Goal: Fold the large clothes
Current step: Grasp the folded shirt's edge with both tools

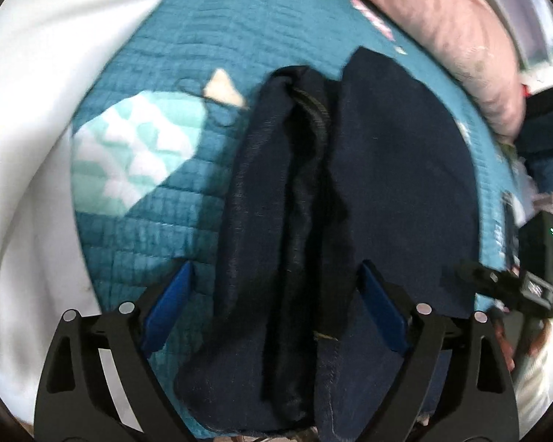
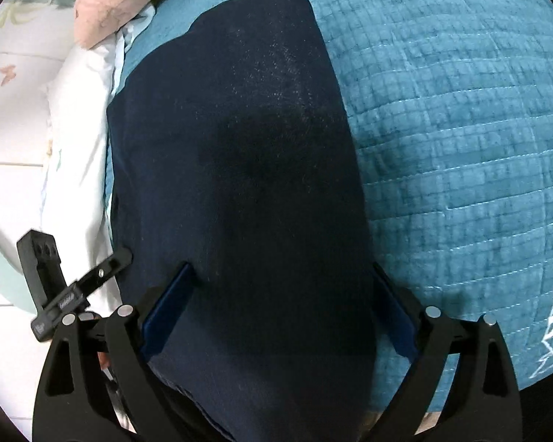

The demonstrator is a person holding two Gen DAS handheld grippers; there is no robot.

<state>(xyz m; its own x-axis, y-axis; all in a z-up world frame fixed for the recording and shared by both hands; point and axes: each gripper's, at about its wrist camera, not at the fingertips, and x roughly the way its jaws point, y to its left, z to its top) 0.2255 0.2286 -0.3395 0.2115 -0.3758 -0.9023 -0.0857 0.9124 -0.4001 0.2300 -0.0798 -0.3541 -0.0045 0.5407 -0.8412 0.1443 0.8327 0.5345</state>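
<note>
A dark navy garment (image 1: 387, 184) lies on a teal quilted bedspread (image 1: 188, 84). In the left wrist view its left part is bunched into long ridges with a seam showing. My left gripper (image 1: 276, 294) is open, its blue pads (image 1: 173, 305) spread on either side of the bunched cloth. In the right wrist view the garment (image 2: 247, 169) lies as a flat, smooth panel running away from me. My right gripper (image 2: 280, 305) is open, its pads straddling the panel's near end. Neither gripper holds cloth.
A white sheet (image 1: 29, 147) lies at the left and a pink pillow (image 1: 461, 48) at the back right. The other gripper (image 1: 512, 287) shows at the right edge. The bed edge, white bedding (image 2: 77, 140) and tiled floor (image 2: 7, 169) lie left of the garment.
</note>
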